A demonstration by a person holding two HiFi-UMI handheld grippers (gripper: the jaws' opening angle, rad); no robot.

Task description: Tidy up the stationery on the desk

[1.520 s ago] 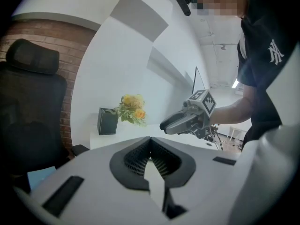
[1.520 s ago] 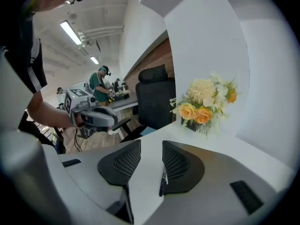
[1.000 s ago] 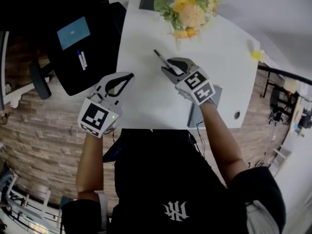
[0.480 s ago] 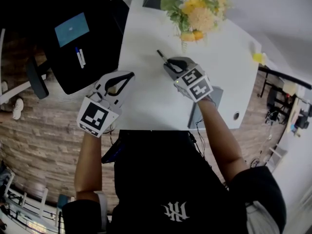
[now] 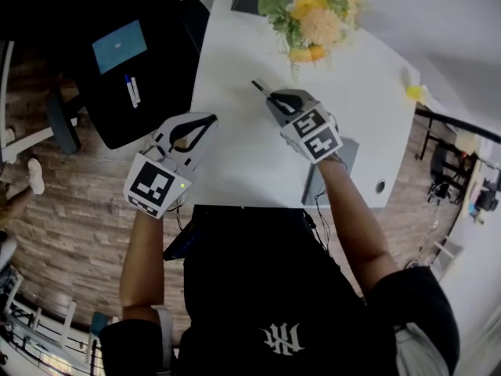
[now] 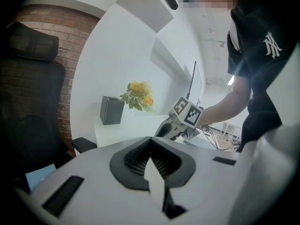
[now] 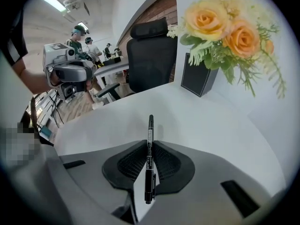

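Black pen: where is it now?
Head view, upper middle, over the white desk: the black pen sits between the right gripper's jaws, which have just been closing on it, just below the yellow flowers.

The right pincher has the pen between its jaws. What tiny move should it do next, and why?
Probably lift a little. The right gripper has just been closing its jaws and now pinches the black pen down at the white desk; a small lift would test the grip before carrying it away.
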